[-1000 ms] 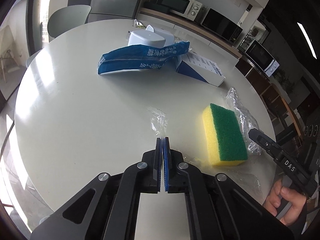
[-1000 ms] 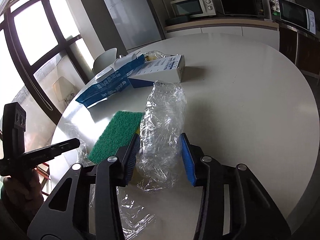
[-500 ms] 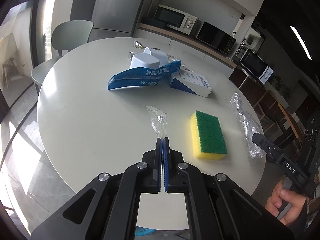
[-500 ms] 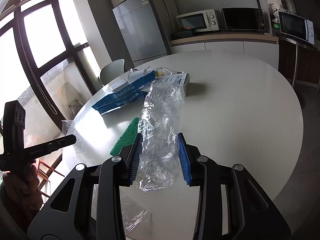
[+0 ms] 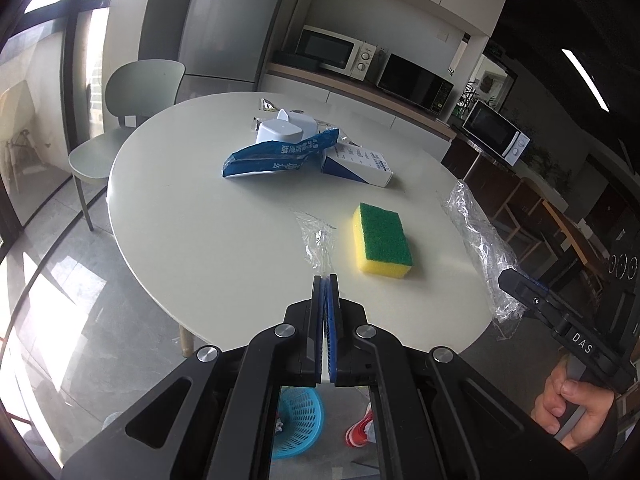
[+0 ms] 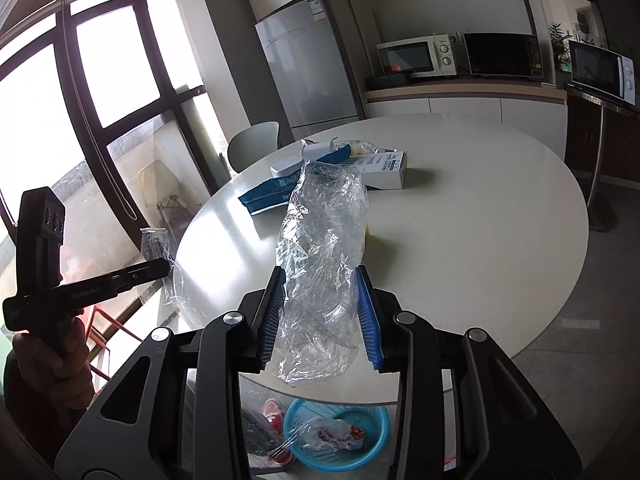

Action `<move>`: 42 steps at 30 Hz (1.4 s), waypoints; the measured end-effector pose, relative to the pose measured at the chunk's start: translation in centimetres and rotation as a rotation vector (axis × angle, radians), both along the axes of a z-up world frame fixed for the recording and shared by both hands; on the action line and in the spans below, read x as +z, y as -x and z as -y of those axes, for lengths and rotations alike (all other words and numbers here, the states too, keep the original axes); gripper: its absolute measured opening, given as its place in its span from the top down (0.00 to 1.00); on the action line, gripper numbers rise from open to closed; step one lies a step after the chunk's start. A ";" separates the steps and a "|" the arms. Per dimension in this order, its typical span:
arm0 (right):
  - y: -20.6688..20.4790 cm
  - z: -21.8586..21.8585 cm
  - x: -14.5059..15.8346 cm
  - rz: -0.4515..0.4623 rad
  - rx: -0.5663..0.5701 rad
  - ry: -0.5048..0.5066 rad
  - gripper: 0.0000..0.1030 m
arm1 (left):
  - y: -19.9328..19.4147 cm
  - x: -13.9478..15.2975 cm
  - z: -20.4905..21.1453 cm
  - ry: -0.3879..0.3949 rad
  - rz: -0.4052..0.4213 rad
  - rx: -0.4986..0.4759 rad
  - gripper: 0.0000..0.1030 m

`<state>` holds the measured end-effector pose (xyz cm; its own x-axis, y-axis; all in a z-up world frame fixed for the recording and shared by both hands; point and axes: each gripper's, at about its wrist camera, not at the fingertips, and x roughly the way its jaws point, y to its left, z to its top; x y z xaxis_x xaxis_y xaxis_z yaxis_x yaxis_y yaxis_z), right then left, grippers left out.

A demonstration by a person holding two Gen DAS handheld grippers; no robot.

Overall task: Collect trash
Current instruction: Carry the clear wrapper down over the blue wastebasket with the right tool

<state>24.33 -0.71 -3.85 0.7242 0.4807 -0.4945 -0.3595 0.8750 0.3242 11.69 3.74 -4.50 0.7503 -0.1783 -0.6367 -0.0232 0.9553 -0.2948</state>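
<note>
My left gripper is shut on a small scrap of clear plastic film, lifted off the round white table; the right wrist view shows it at far left with the film scrap hanging from its tip. My right gripper is shut on a large crumpled clear plastic wrap that sticks up between its blue pads. From the left wrist view the wrap hangs beyond the table's right edge. A blue basket with trash inside stands on the floor below both grippers.
A yellow sponge with a green top lies on the table near its front edge. Farther back are a blue bag, a white-and-blue box and a white container. A chair stands at the left.
Both grippers have drawn back from the table and risen, each carrying its plastic. The table looks smaller and the floor basket has come into view. The right jaws narrowed slightly on the wrap.
</note>
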 end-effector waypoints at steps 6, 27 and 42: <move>3.5 -0.4 0.6 0.015 0.039 0.005 0.68 | 2.9 0.0 0.5 -0.015 0.002 -0.007 0.99; 12.0 -4.4 -8.5 -0.097 0.256 0.129 0.68 | 6.9 -10.1 -0.3 0.001 -0.166 -0.029 0.99; 7.3 -6.5 -18.8 -0.337 0.265 0.180 0.68 | 3.1 -20.0 -0.1 0.013 -0.342 -0.025 0.99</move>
<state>16.99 5.84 -22.64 0.3731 0.5126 -0.7733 -0.4788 0.8203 0.3128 8.61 3.85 -24.46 0.4893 -0.2036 -0.8480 -0.0990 0.9531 -0.2860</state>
